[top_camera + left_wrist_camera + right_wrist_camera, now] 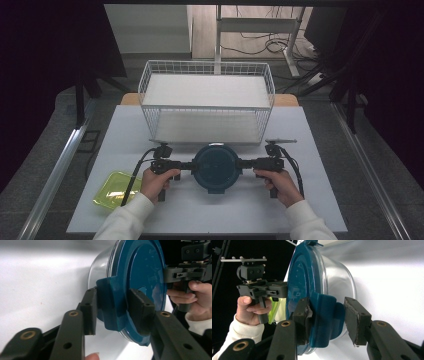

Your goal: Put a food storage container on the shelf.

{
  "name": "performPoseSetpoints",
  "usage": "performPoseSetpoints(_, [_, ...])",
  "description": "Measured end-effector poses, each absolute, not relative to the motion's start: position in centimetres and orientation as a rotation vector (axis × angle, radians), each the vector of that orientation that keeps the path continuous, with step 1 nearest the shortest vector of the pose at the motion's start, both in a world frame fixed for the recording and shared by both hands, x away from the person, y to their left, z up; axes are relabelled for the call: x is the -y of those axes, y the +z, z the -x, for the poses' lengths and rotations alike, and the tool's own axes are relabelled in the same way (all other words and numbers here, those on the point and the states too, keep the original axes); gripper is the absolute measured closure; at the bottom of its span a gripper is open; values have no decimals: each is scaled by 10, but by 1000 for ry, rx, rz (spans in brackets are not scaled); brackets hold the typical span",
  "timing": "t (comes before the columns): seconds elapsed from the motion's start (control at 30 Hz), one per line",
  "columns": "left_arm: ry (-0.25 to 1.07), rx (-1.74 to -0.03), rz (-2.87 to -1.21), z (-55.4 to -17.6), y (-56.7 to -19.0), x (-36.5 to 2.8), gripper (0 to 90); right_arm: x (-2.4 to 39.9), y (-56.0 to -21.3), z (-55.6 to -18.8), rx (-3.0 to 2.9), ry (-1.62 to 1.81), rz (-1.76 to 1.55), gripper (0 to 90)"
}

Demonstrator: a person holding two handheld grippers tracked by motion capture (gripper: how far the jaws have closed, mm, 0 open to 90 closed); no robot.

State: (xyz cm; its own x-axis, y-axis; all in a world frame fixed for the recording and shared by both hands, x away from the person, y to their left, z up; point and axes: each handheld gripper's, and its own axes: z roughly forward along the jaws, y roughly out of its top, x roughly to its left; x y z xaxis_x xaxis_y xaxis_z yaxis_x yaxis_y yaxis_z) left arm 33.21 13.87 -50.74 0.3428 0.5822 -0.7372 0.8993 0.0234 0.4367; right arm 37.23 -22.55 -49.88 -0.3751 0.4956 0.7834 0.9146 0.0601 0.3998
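Note:
A clear round bowl (pixel 100 267) with a dark blue lid (pixel 216 167) stands at the middle front of the white table. The lid has a fold-down clip on each side. My left gripper (pixel 192 165) reaches in from the left, and its pads sit on either side of the left clip (pixel 112 302), one on the lid's top. My right gripper (pixel 241 163) comes from the right and its jaws close on the right clip (pixel 324 317). Each hand holds its gripper level, with the two facing each other across the bowl.
A white wire basket (pixel 207 100) stands just behind the bowl. A yellow-green tray (pixel 114 190) lies at the front left near the table edge. Bare table surface (pixel 320 200) extends to the front right.

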Motion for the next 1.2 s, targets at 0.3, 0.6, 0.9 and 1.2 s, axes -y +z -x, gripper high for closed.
performPoseSetpoints(0.3, [-462,-1350,-1665,-335,-508,-140,547,225,-500,-373,1895,-1265,1404,569])
performPoseSetpoints(0.6, [-434,-1373,-1655,-332,-506,-140,642,227,-502,-373,1874,-1261,1423,572])
performPoseSetpoints(0.9, [-423,-1377,-1654,-327,-503,-140,664,226,-499,-369,1856,-1269,1441,579])
performPoseSetpoints(1.2, [-416,-1376,-1650,-326,-500,-137,674,227,-495,-367,1864,-1299,1450,579])
